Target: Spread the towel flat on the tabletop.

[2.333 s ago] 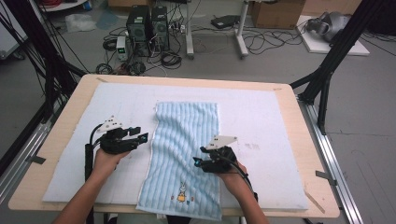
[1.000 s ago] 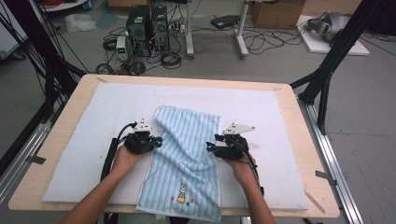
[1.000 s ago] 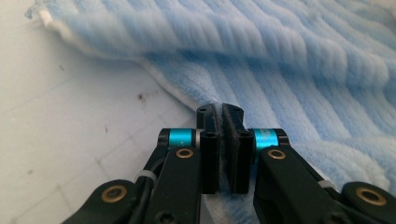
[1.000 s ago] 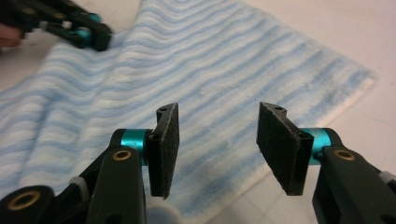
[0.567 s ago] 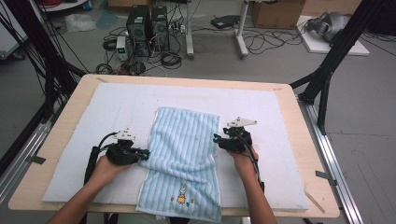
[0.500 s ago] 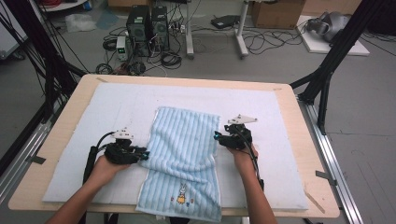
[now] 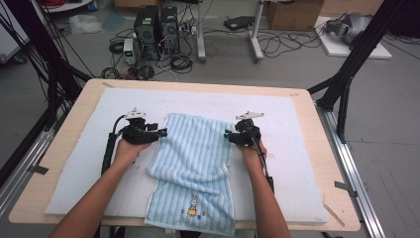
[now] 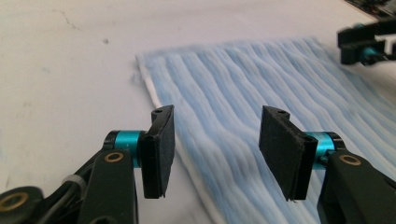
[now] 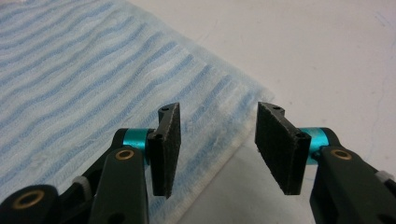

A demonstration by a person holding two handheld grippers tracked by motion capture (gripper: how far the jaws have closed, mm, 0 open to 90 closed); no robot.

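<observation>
The light blue striped towel [image 7: 193, 166] lies on the white mat [image 7: 74, 168] that covers the wooden desk [image 7: 327, 144], about in the middle and towards the person's side. Its far part is folded back over itself, so a doubled layer ends in a slanting edge partway down, and the single layer below runs to the near edge of the desk. Near that lower end a small cartoon rabbit is printed, with some tiny coloured marks beside it too small to read.

The left gripper [image 7: 161, 133] sits just beside the towel's far left corner, held low over the mat. Its jaws have just been opening; in the left gripper view [image 8: 215, 149] they stand apart with nothing pinched between the pads, and the towel's white-hemmed edge runs on the mat beneath the gap. The right gripper [image 7: 229, 135] is at the far right edge of the towel. In the right gripper view [image 9: 217, 144] its jaws have just been closing a little but are apart, hanging over the towel's hemmed corner without pressing on it.

Beyond the desk, on the grey floor, stand two dark computer towers [image 7: 158, 25] amid loose cables, and a cardboard box [image 7: 292, 12] sits farther right. No writing on any of them can be read.
</observation>
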